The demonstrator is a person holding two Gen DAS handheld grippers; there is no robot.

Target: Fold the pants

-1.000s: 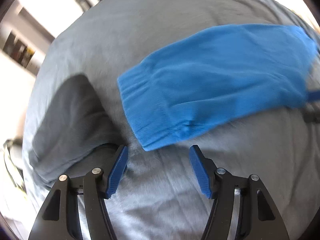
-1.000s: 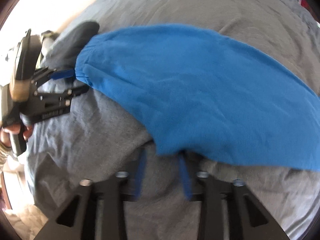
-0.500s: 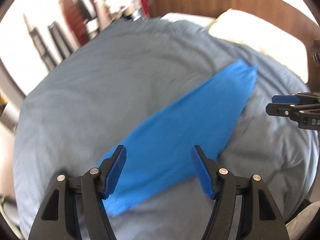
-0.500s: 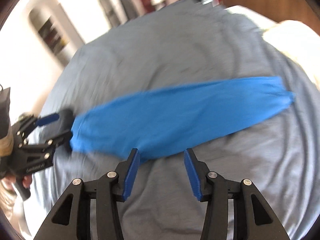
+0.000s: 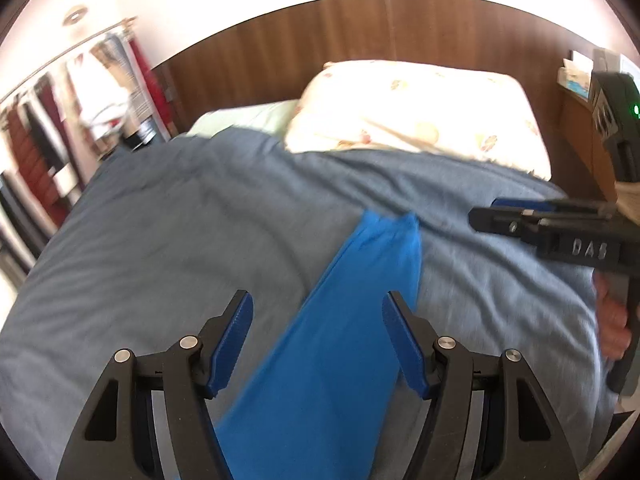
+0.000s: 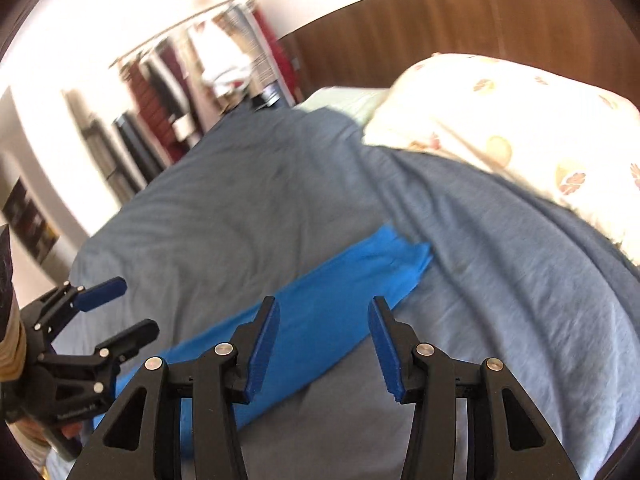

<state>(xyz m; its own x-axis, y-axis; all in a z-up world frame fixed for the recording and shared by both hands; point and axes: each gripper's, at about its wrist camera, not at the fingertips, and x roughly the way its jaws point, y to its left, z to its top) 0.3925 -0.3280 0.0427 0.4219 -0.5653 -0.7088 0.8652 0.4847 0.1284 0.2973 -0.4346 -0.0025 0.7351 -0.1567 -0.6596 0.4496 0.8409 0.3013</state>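
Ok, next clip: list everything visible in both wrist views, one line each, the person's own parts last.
pants: one, bright blue, lying long and narrow across the bed, untouched.
bedspread: one, grey-blue, covering the bed.
pillow: one, cream with a floral print, at the head of the bed.
green bedding: one piece, pale green, beside the pillow.
headboard: one, brown wood, behind the pillow.
hanging clothes: several, red, white and dark, on a rail at the far left, blurred.
left claw: black with blue pads, open above the pants.
right claw: same colours, open, nothing held.
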